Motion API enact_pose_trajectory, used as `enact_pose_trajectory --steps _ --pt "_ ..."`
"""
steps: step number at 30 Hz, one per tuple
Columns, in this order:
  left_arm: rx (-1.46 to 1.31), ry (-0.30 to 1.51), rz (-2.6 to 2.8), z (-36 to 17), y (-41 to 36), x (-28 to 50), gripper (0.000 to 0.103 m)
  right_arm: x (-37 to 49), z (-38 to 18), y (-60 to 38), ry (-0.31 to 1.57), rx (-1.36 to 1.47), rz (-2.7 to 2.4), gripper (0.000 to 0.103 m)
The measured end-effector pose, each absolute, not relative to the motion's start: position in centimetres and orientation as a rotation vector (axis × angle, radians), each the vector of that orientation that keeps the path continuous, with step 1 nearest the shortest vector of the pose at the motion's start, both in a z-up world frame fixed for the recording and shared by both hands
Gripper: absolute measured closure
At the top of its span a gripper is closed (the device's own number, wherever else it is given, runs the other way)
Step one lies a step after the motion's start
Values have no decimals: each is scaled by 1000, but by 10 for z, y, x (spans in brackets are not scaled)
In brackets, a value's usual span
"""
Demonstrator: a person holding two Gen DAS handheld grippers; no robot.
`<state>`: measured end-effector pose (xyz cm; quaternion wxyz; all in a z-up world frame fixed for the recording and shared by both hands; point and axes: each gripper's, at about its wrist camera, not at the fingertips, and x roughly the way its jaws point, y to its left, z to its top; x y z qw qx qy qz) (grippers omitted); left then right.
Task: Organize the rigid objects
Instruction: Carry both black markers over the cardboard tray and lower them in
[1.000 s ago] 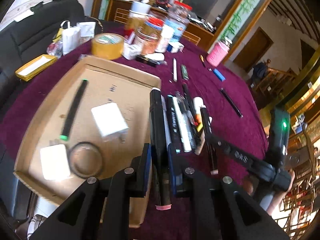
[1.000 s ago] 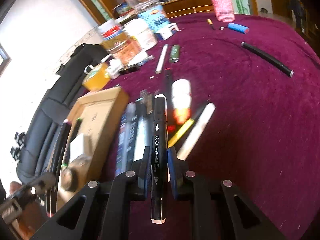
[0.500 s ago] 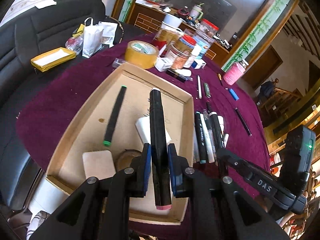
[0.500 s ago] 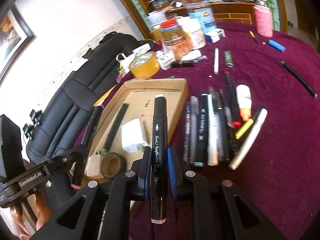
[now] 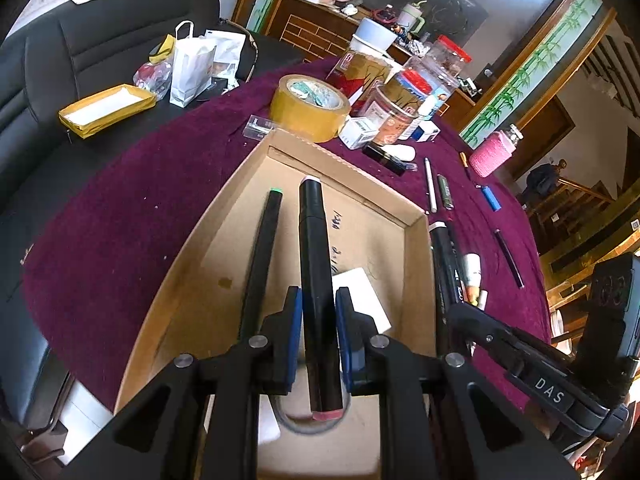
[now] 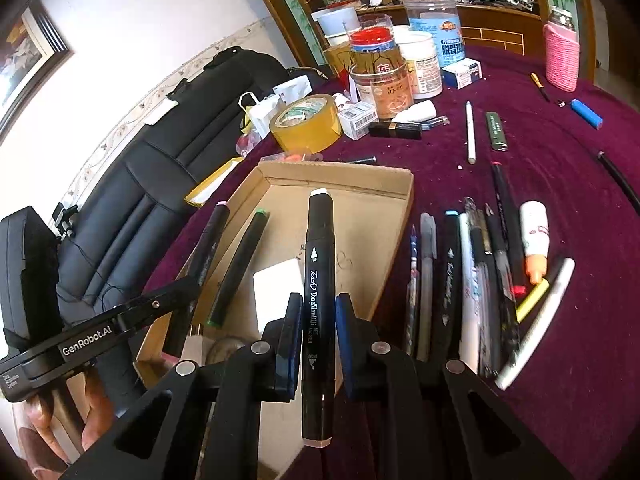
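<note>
My left gripper (image 5: 316,312) is shut on a black marker (image 5: 314,248) with a pink near end, held over the cardboard tray (image 5: 416,216). In the tray lie a green-tipped black marker (image 5: 264,256), a white block (image 5: 360,292) and a dark ring, mostly hidden under the fingers. My right gripper (image 6: 318,320) is shut on a black "Touch" marker (image 6: 318,264), over the tray's (image 6: 400,208) right part. The left gripper (image 6: 176,292) with its marker shows at the left of the right wrist view. A row of pens (image 6: 472,280) lies on the purple cloth right of the tray.
Beyond the tray stand a yellow tape roll (image 5: 308,106), jars (image 5: 400,96) and small boxes. A pink bottle (image 5: 490,154), a blue lighter and loose pens lie further right. A black chair (image 5: 100,40) with bags and a yellow box (image 5: 106,108) borders the table's left.
Both grippers have moved left from over the pen row to over the cardboard tray, each still carrying its black marker. The left one has come down closer to the tray.
</note>
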<state>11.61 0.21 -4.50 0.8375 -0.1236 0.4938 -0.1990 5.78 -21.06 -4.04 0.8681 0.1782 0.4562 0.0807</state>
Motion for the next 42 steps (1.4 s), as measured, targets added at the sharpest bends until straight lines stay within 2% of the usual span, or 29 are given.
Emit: enact_pose_trajectory --steps 16,42 --pt "-214 1130 -420 -80 -14 155 87 117 -72 -205 1026 369 158 86" --pt "-94 1178 -370 -96 -32 166 87 142 -97 -191 1067 256 131 85"
